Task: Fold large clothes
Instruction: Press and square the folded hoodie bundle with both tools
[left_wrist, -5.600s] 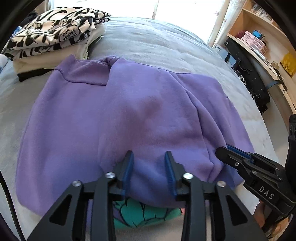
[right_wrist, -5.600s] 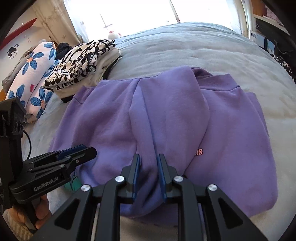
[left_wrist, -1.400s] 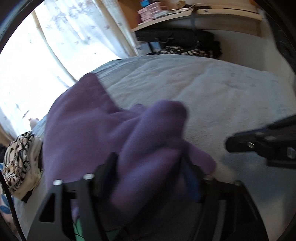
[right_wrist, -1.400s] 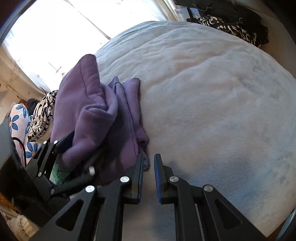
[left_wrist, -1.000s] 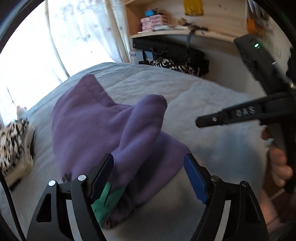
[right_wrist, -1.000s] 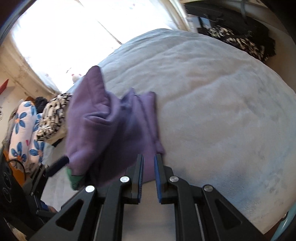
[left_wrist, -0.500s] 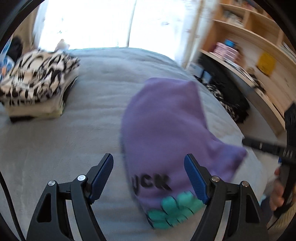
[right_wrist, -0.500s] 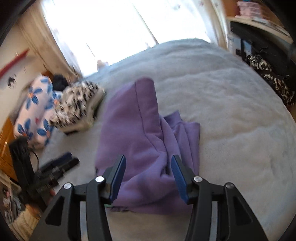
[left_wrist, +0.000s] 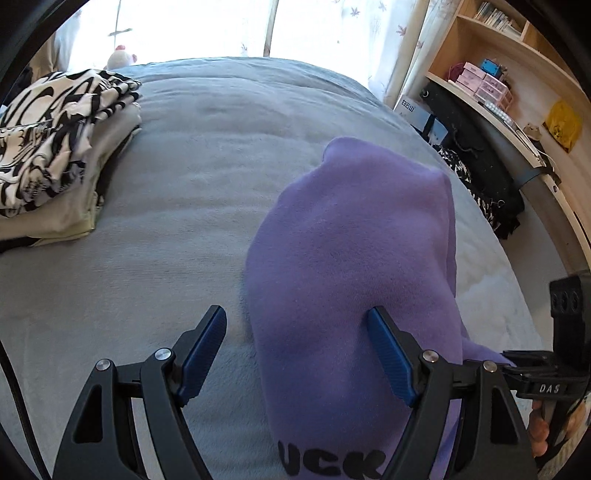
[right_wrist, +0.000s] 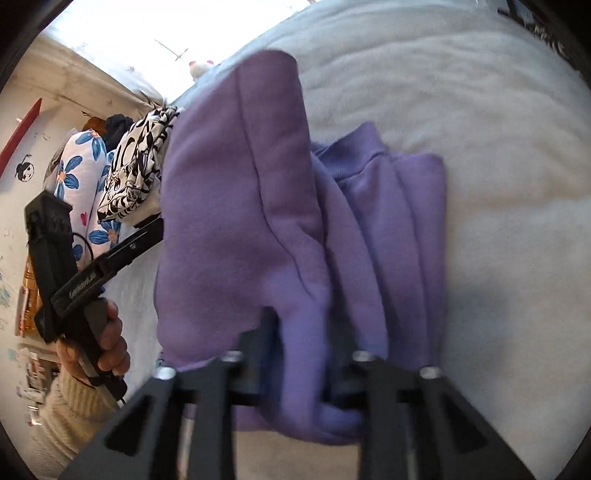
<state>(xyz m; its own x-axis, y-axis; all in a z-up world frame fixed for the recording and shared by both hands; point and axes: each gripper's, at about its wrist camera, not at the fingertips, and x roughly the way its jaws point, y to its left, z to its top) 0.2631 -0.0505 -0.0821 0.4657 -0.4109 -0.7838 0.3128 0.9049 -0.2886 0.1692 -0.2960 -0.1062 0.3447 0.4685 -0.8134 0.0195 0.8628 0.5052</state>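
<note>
A purple sweatshirt (left_wrist: 351, 258) lies folded in a long bundle on the grey bed (left_wrist: 184, 203), black lettering at its near end. My left gripper (left_wrist: 295, 354) hovers open over that end: one finger above the blanket, the other above the fabric, neither pressing. In the right wrist view, blurred, my right gripper (right_wrist: 303, 354) is closing its jaws on a thick fold at the sweatshirt's (right_wrist: 240, 203) near edge, with fabric filling the gap. The left wrist view shows the right gripper (left_wrist: 517, 363) low at the right, its tip against the cloth. A hand (right_wrist: 107, 339) holds the left gripper's handle.
A stack of folded clothes topped by a black-and-white print (left_wrist: 55, 147) sits at the bed's far left, flowered pillows (right_wrist: 77, 173) behind it. To the right of the bed stand wooden shelves (left_wrist: 498, 92) and a black bag (left_wrist: 472, 155). Bare blanket lies between stack and sweatshirt.
The right gripper has dropped to the sweatshirt's near edge and its jaws, wide apart half a second ago, have drawn in around a fold. The left gripper stayed open and drew closer over the bundle.
</note>
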